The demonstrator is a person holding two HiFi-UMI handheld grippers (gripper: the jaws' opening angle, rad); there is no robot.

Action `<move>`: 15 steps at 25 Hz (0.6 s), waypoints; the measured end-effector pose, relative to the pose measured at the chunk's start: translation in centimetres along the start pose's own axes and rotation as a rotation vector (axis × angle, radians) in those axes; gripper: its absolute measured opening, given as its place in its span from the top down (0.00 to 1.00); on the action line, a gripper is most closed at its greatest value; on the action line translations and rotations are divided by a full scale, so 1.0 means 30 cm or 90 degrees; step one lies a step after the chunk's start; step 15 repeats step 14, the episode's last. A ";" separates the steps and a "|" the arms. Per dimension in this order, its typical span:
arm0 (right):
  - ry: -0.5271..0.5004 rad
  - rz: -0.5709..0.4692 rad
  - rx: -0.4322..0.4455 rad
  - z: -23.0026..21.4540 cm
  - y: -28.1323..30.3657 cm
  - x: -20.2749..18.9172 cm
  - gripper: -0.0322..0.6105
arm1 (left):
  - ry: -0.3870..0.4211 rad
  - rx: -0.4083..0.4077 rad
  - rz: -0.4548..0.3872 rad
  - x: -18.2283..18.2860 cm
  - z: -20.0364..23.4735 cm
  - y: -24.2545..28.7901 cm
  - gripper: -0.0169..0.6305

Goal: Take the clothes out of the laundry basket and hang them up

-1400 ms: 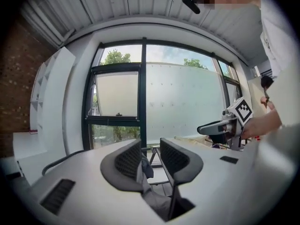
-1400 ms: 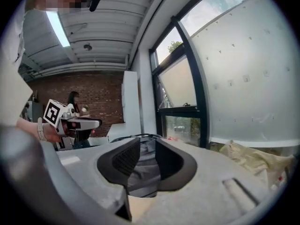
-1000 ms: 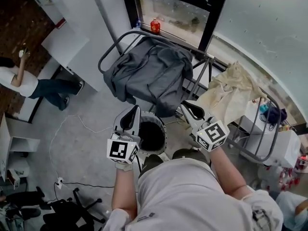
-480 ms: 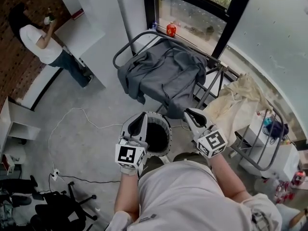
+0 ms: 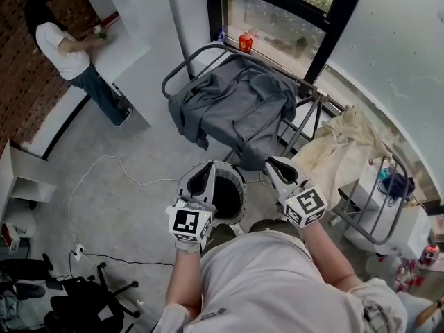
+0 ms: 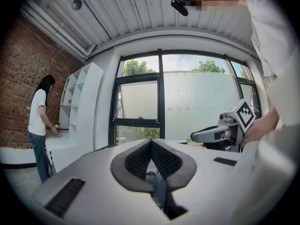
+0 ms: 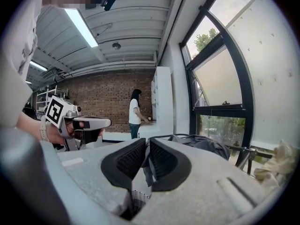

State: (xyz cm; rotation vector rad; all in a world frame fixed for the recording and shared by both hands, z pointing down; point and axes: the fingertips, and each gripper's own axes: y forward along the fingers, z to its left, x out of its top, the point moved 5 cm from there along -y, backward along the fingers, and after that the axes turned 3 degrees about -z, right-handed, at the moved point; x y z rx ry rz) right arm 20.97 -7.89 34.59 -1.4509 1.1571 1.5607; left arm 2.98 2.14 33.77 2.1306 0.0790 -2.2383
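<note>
The round white laundry basket stands on the floor just in front of me, and its inside looks dark. My left gripper hovers over its left rim, shut and empty, its pads pressed together. At the basket's right rim is my right gripper, jaws nearly together with only a thin slit and nothing in them. A grey garment is draped over the metal drying rack beyond the basket. A cream garment hangs on the rack's right part. Each gripper view shows the other gripper: right gripper, left gripper.
A person stands at a white counter at the far left. A red bottle sits on the window sill behind the rack. A white cable runs over the floor at left, and a black office chair stands at lower left.
My head view has shifted, so the rack and basket now sit a little lower and to the right. Both grippers stay over the basket. The person at left has walked to the counter.
</note>
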 end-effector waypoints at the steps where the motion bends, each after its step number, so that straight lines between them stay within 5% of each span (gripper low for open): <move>1: 0.002 0.000 0.000 -0.001 -0.001 -0.003 0.90 | 0.001 0.000 0.002 -0.002 0.000 0.002 0.97; 15: 0.013 0.004 0.009 0.012 0.002 -0.023 0.90 | -0.012 0.000 0.016 -0.022 0.010 0.006 0.97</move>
